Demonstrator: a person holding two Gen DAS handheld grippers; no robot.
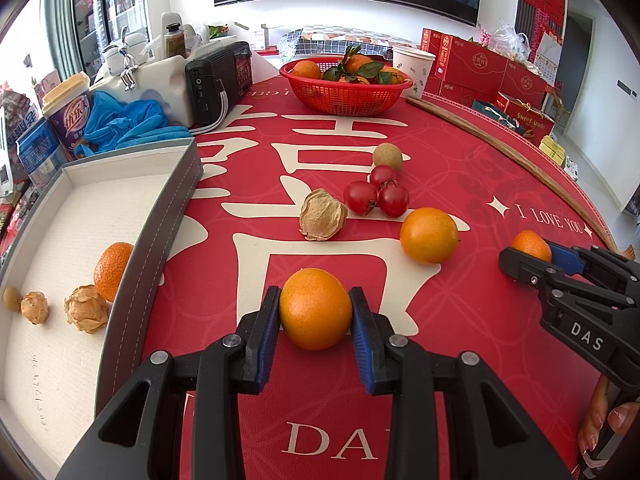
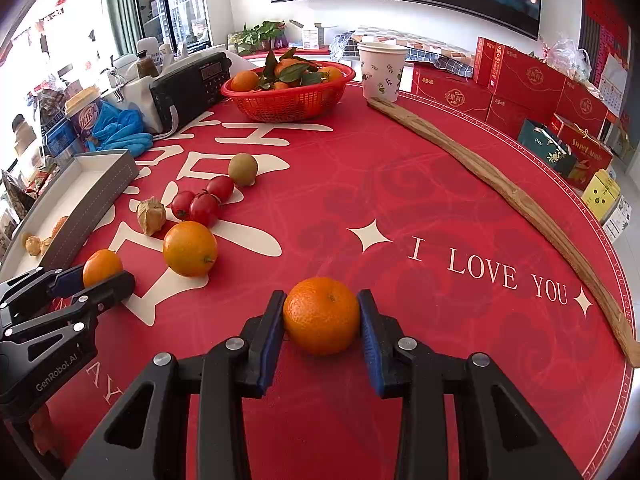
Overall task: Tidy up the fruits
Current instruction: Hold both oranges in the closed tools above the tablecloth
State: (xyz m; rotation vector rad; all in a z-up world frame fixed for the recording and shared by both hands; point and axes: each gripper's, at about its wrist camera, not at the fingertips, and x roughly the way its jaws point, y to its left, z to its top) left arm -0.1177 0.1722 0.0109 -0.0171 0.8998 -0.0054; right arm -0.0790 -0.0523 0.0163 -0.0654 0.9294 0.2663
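The left claw point(image 1: 315, 312) is clamped on a smooth orange point(image 1: 315, 308) resting on the red tabletop point(image 1: 480, 184); the right claw point(image 2: 321, 316) clamps a mandarin point(image 2: 321, 315). Both look firm, light and prone to rolling, so gripping across the widest middle suits them.

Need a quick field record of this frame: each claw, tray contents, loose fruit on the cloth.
left claw: shut on smooth orange
right claw: shut on mandarin
tray: one mandarin, two husked physalis, one small round fruit
loose on cloth: large orange, three cherry tomatoes, husked physalis, brownish round fruit
red basket: leafy oranges, far side
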